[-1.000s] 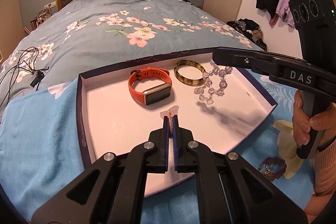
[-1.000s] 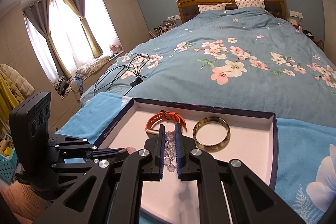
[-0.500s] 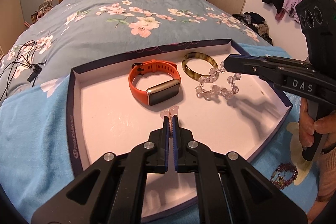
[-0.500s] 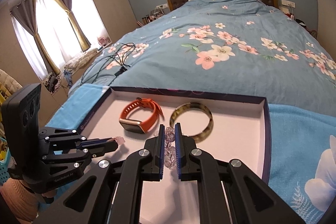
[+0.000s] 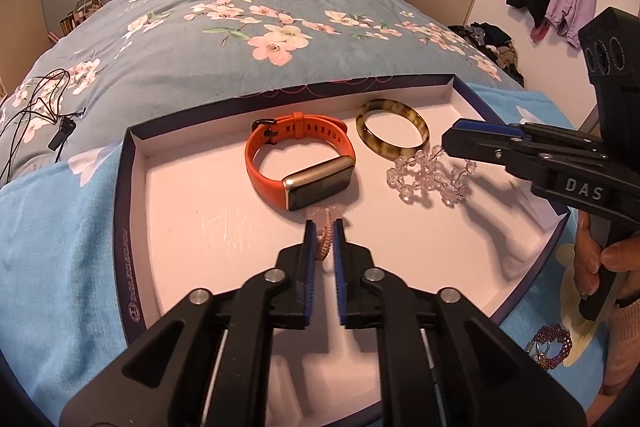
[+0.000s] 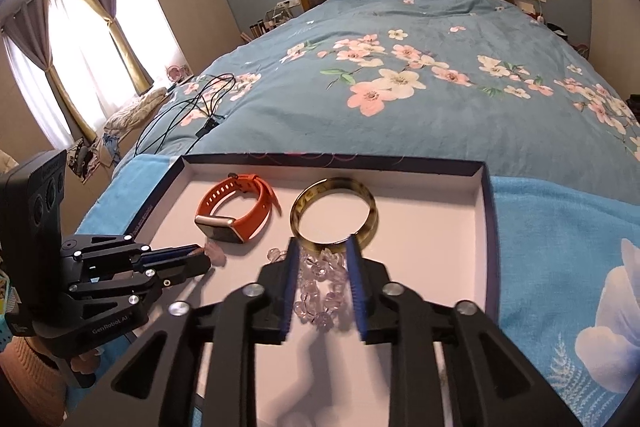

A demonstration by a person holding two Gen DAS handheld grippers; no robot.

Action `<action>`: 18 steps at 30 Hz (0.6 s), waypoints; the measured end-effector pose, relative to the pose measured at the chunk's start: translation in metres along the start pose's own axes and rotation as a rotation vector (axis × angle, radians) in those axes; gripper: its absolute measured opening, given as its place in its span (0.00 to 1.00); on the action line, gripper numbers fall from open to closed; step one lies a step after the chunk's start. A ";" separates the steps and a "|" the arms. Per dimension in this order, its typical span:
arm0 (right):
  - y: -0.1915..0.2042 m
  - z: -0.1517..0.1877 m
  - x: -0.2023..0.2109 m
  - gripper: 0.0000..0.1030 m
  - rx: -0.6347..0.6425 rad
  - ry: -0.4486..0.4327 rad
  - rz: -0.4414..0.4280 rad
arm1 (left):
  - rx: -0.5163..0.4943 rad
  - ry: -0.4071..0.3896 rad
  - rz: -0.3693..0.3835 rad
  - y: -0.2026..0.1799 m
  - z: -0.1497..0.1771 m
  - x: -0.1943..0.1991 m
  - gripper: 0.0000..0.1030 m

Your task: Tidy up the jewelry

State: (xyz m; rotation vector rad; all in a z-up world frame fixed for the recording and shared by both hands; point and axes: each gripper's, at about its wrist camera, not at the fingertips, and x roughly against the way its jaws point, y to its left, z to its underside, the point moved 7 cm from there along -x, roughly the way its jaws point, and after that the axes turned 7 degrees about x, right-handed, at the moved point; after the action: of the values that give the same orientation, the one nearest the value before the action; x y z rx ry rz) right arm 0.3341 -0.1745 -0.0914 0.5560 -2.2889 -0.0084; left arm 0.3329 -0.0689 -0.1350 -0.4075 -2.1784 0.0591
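Note:
A white tray with a dark blue rim [image 5: 128,187] [image 6: 486,211] lies on the bed. In it are an orange smartwatch [image 5: 304,163] [image 6: 236,215] and a tortoiseshell bangle [image 5: 392,135] [image 6: 334,211]. My left gripper [image 5: 324,223] [image 6: 200,251] is low over the tray floor and its jaws are opening. A small pink beaded piece [image 5: 326,233] [image 6: 216,253] sits loosely between them, its end on the tray. My right gripper [image 6: 323,243] [image 5: 452,143] is also opening. Its pads stand clear of the clear crystal bead bracelet [image 6: 320,291] [image 5: 428,177], which lies on the tray beside the bangle.
A purple beaded bracelet [image 5: 550,347] lies on the blue cloth outside the tray's right corner. A person's hand [image 5: 612,259] grips the right tool's handle. Black cables [image 5: 36,107] [image 6: 188,115] lie on the floral quilt to the left.
Both grippers came down toward the tray. The crystal bracelet went from hanging in the right jaws to lying on the tray floor as those jaws spread. The left jaws parted slightly.

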 end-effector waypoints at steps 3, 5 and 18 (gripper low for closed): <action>0.001 -0.002 0.009 0.28 0.005 -0.023 0.006 | 0.005 -0.020 0.003 0.000 -0.003 0.005 0.16; 0.003 -0.003 0.016 0.30 0.011 -0.037 0.008 | 0.011 -0.043 -0.006 0.001 -0.005 0.012 0.24; 0.039 0.044 0.087 0.40 0.161 -0.054 -0.051 | -0.045 -0.205 -0.017 -0.005 0.023 0.105 0.44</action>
State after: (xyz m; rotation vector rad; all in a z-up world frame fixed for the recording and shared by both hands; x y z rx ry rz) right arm 0.2352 -0.1805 -0.0558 0.7053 -2.3408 0.1381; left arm 0.2553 -0.0388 -0.0665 -0.4247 -2.3886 0.0437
